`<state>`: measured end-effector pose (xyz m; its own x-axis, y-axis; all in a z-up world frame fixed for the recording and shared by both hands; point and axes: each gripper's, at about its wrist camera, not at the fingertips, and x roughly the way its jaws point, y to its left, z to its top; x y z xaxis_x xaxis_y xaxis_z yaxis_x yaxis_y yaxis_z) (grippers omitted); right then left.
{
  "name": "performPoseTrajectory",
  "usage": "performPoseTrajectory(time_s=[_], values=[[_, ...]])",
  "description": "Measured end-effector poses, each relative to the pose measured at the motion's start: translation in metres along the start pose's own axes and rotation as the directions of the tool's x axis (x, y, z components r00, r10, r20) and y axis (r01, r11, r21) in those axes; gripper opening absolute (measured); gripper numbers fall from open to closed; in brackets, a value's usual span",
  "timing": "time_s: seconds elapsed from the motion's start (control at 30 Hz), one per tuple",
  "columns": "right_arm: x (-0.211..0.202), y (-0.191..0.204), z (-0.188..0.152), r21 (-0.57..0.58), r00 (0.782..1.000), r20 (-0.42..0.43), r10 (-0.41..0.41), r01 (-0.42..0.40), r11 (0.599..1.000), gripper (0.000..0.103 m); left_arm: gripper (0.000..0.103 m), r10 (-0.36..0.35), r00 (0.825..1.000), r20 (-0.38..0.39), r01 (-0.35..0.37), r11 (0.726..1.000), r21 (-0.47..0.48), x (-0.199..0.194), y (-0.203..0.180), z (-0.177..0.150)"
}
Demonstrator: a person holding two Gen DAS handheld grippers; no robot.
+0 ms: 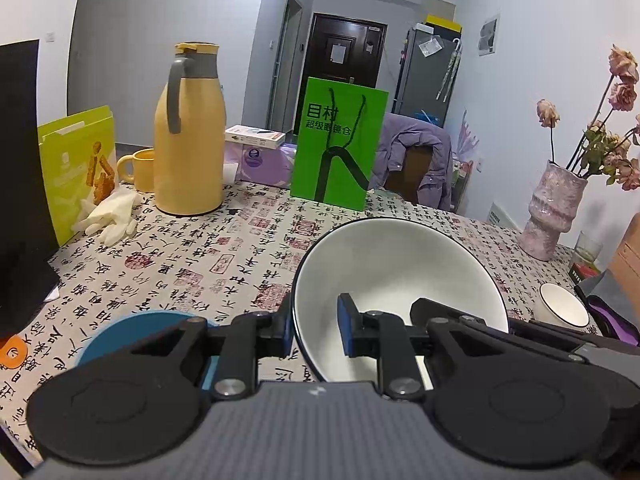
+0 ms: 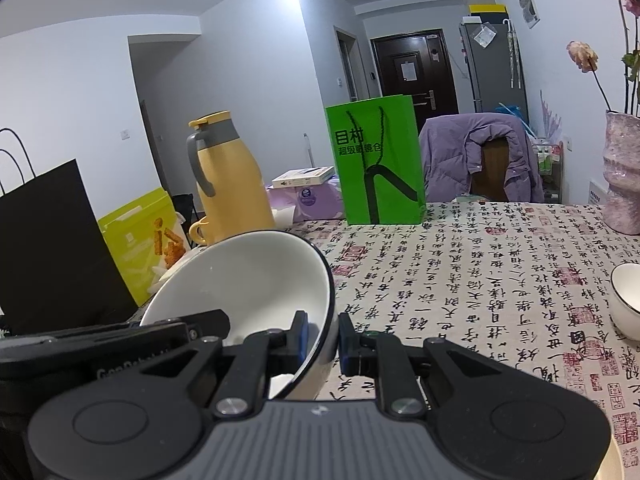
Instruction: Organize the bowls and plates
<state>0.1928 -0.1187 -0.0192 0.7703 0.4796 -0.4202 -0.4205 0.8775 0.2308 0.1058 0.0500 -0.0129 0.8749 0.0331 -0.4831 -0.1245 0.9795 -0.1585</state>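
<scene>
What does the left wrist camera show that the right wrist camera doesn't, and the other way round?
Only the left wrist view shows the blue plate and the white gloves. Only the right wrist view shows the black bag's handles. Both show the large white bowl pinched by its rim in the left gripper and the right gripper, plus the yellow jug, green bag and small white bowl.

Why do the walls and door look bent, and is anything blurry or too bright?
Left wrist view: fisheye lens bows the walls, corners go dark, the white bowl is sharp, light even. Right wrist view: same bowing, a bright ceiling patch at top, the green bag is crisp, tablecloth print readable.
</scene>
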Motion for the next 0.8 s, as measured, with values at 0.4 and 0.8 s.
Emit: performPoseTrajectory(time_s=[0.4,0.8], values=[[0.009,0.023,-0.002,-0.018,1.0,-0.01,0.015,-0.015,1.0,0.015,0.021,0.007,1.0,0.009,-0.006,1.0,-0.03,-0.006,0.023,0.0],[0.018,0.044,-0.003,-0.036,0.999,-0.02,0.034,-0.035,0.999,0.015,0.021,0.037,0.999,0.025,-0.035,0.998,-0.046,-0.013,0.044,-0.002]])
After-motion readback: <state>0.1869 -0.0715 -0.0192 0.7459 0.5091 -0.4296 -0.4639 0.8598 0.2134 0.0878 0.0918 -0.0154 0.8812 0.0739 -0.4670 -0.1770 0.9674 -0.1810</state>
